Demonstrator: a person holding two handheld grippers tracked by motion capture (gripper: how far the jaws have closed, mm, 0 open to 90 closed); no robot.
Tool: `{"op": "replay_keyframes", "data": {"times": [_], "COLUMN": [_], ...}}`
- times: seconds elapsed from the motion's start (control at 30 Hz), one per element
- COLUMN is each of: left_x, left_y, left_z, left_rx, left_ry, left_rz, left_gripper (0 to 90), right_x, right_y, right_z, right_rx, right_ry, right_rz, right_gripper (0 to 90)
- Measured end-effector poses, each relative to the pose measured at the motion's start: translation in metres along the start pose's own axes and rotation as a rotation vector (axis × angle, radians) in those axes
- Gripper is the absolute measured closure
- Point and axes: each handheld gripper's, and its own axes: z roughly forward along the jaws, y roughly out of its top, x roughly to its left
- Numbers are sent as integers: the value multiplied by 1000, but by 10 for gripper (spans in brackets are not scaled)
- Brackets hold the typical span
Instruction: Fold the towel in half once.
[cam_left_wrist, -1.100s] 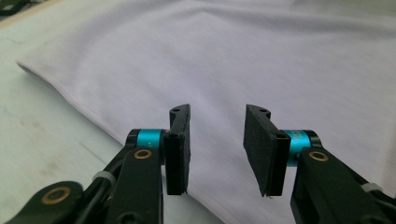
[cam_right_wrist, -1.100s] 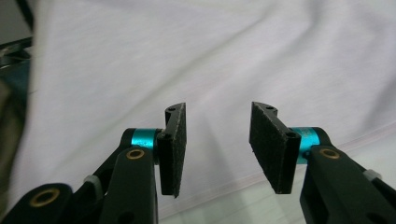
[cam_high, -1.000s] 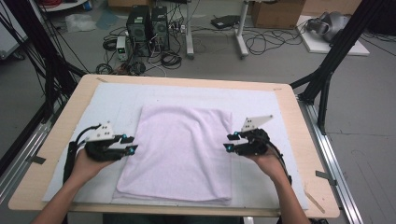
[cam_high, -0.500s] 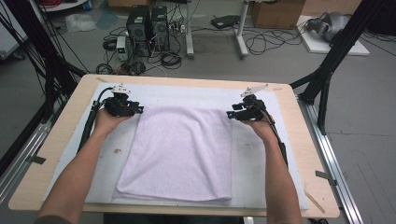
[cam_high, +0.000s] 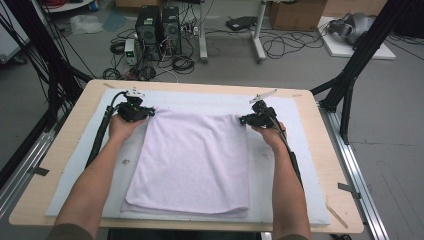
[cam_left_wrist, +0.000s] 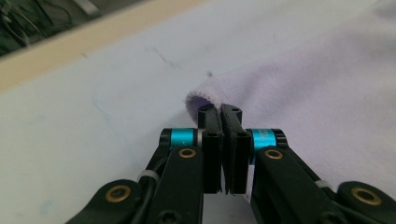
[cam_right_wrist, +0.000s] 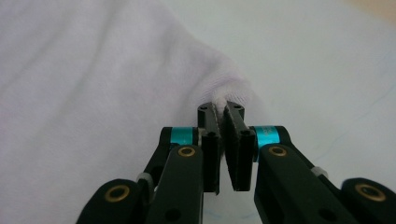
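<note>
1. Left hand-held gripper: jaws clenched on the far-left corner of the lilac towel.
2. Right hand-held gripper: jaws clenched on the far-right corner of the same towel.
3. Towel: lies folded and flat on the white mat, centred between both forearms.
4. Mat: covers the wooden table.
5. Beyond the table: computer towers and cables on the floor.

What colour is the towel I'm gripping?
Pale lilac, plain; the towel shows best in the high view.
</note>
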Motion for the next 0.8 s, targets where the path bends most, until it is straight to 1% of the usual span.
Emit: {"op": "replay_keyframes", "data": {"times": [0.07,0.1,0.13,0.17,0.2,0.23,0.27,0.3,0.33,0.37,0.43,0.47,0.5,0.53,0.6,0.7,0.73,0.77,0.8], "left_x": [2,3,4,5,5,5,4,4,5,5,6,6,6,5,0,-10,-14,-18,-24], "left_y": [6,8,8,7,6,5,3,2,1,-1,-5,-7,-9,-11,-16,-22,-24,-26,-30], "left_z": [-15,-20,-23,-23,-21,-18,-16,-14,-14,-15,-21,-24,-27,-31,-39,-52,-56,-61,-68], "left_rx": [-56,-83,-87,-82,-64,-48,-24,-6,3,2,-16,-19,-24,-29,-54,-78,-87,-93,-101], "left_ry": [37,41,38,35,31,36,55,61,51,51,48,40,33,21,-2,-45,-49,-55,-71], "left_rz": [12,7,-5,-6,-1,-2,-9,-15,-11,-3,0,-6,-10,-10,0,9,18,37,47], "left_gripper": [869,869,868,867,863,830,749,641,629,614,588,580,573,572,566,550,543,543,540], "right_x": [2,2,2,2,1,0,-1,-3,-6,-6,-3,-3,-1,3,10,29,36,41,49], "right_y": [11,17,20,22,22,19,18,15,11,8,3,2,1,0,-1,-4,-5,-6,-9], "right_z": [-14,-22,-27,-29,-29,-26,-23,-19,-16,-15,-17,-19,-21,-24,-30,-40,-43,-46,-50], "right_rx": [-53,-81,-94,-93,-83,-65,-50,-40,-40,-35,-41,-47,-49,-53,-63,-79,-81,-78,-87], "right_ry": [-22,-32,-36,-48,-56,-77,-98,-122,-96,-90,-88,-74,-62,-51,-31,16,34,44,55], "right_rz": [-23,-36,-33,-38,-34,-26,-4,20,46,51,35,31,39,29,0,-33,-41,-56,-70], "right_gripper": [861,861,861,861,855,814,716,670,656,645,628,612,603,603,584,559,545,542,542]}}
